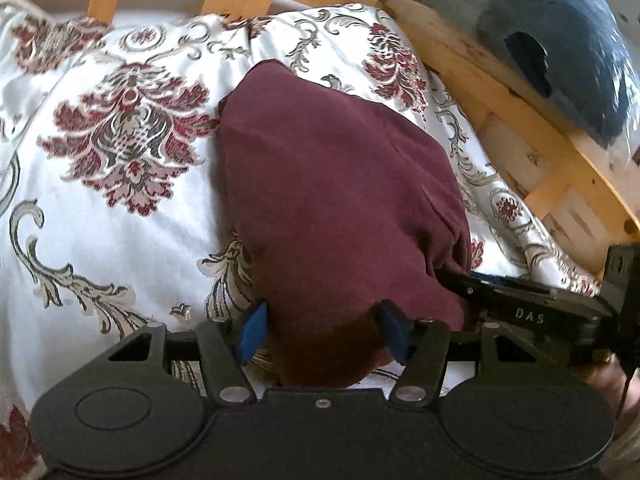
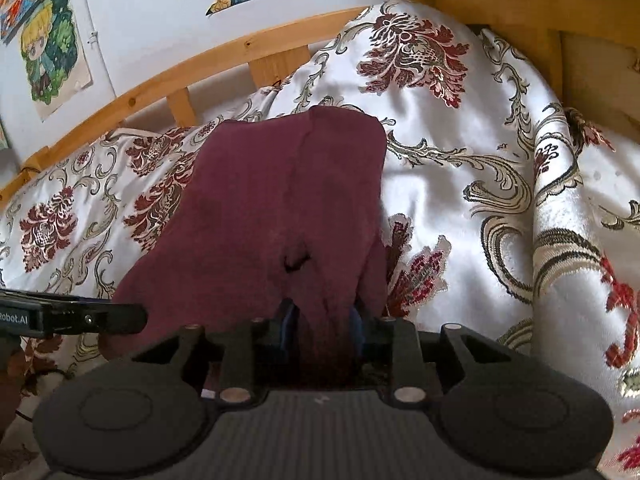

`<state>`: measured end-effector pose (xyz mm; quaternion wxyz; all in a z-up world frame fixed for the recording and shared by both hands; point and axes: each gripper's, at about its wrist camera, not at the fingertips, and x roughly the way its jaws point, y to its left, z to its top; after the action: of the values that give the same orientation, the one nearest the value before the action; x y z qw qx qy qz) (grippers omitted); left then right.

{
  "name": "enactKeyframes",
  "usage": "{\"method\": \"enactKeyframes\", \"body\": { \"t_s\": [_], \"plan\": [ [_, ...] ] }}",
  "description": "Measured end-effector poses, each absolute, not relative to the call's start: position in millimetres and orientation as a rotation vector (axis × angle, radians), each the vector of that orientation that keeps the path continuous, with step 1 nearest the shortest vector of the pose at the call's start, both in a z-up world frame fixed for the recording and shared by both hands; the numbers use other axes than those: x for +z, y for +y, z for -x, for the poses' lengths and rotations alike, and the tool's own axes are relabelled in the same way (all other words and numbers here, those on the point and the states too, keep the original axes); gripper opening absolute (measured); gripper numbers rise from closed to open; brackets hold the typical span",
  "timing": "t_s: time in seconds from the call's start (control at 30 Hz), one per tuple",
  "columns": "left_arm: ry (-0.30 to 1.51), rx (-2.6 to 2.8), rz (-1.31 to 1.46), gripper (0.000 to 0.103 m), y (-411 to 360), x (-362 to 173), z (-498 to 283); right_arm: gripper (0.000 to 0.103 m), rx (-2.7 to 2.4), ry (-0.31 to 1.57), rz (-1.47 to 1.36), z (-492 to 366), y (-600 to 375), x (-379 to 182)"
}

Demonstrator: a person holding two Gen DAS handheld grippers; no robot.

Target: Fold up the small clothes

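Note:
A maroon garment lies on a white floral bedspread and stretches away from both grippers. My left gripper is open, its blue pads wide apart on either side of the garment's near edge. My right gripper is shut on the garment, with cloth bunched between its pads. The right gripper also shows at the right of the left wrist view, its tip at the garment's near right corner. The left gripper shows at the left of the right wrist view.
A wooden bed frame runs along the far and right sides of the bed. A dark blue bundle in clear plastic sits beyond the frame at right. Cartoon pictures hang on the wall behind the bed.

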<state>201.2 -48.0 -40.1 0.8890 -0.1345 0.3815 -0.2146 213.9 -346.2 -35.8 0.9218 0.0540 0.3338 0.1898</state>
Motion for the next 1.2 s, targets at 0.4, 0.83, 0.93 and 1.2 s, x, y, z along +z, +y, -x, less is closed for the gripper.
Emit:
{"method": "enactKeyframes", "body": {
  "t_s": [0.4,0.83,0.93,1.2],
  "plan": [
    [0.686,-0.365,0.445,0.076,-13.3,-11.1,-238.3,0.041,0.425,0.652,-0.187,-216.1,-355.1,-36.3],
    [0.783,-0.118,0.342,0.062,-27.4,-13.3,-365.6,0.048,0.456,0.605,-0.200,-218.0,-359.1,-36.6],
    [0.816,-0.089,0.311,0.062,-29.0,-29.5,-360.3,0.051,0.461,0.596,-0.197,-218.5,-359.7,-35.2],
    [0.762,-0.158,0.463,0.085,-11.4,-25.5,-315.4,0.081,0.475,0.483,-0.214,-224.4,-371.2,-19.2]
  ]
}}
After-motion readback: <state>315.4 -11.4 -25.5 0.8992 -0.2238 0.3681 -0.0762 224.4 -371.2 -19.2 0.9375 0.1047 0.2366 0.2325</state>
